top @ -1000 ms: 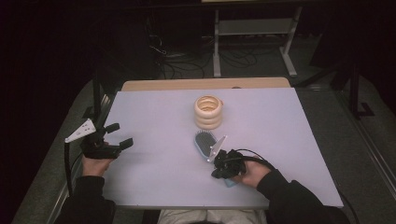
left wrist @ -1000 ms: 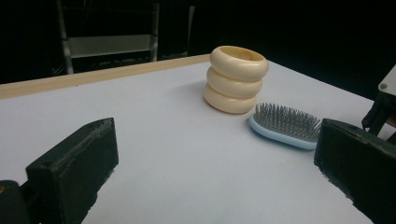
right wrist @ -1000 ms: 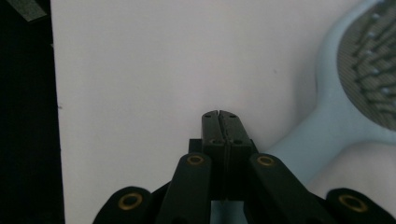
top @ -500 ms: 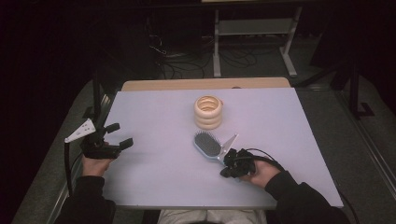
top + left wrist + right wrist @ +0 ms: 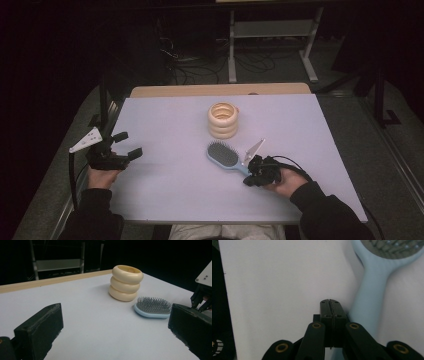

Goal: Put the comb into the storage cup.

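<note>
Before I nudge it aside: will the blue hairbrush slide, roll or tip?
The hairbrush lies flat, bristles up, on the smooth table, so it would probably slide, not roll. Its moulded plastic looks stiff and light. A push on the thin handle would likely swing it round.

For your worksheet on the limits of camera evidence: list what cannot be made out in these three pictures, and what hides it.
- Hairbrush handle end: right gripper view, behind the shut right tongs; touching them or not, unclear.
- Brush head: same view, cut by the top edge.
- Brush handle: left gripper view, behind a black jaw.
- Inside of the ring stack: high view, too small.
</note>
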The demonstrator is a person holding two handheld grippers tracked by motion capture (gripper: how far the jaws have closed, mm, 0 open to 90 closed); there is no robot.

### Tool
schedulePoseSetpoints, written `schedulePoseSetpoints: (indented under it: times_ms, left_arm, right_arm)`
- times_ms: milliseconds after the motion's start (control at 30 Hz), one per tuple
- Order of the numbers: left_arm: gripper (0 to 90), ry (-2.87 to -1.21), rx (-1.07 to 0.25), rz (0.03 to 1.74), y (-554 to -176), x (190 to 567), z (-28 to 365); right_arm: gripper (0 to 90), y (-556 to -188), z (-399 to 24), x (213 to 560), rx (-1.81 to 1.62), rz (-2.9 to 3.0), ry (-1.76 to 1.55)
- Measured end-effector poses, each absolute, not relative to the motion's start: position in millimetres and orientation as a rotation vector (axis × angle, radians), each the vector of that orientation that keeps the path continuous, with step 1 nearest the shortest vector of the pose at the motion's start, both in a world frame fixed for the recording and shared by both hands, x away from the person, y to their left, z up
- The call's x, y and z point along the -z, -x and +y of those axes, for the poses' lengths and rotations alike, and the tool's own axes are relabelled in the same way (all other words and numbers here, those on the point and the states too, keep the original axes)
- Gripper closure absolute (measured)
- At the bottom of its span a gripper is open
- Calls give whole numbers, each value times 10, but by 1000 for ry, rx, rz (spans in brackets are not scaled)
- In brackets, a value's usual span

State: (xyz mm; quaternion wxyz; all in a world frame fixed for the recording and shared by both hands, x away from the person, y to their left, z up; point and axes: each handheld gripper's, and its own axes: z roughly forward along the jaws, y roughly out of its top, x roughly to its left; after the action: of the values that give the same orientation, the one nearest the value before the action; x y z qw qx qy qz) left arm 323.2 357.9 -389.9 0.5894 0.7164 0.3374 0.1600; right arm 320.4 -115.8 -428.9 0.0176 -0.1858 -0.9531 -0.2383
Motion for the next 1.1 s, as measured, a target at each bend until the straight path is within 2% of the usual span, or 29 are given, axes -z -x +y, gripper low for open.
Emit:
schedulePoseSetpoints:
  times_ms: [633,1100]
  left_arm:
    - [0,-1668,-370,786,-3240,3904,3579]
    - [0,-1670,-374,788,-3232,3903,3575]
  right_arm:
    - [884,-3450,-1697,4270,789,-2891,841]
    - [884,-3464,-1990,4043,892,-2891,932]
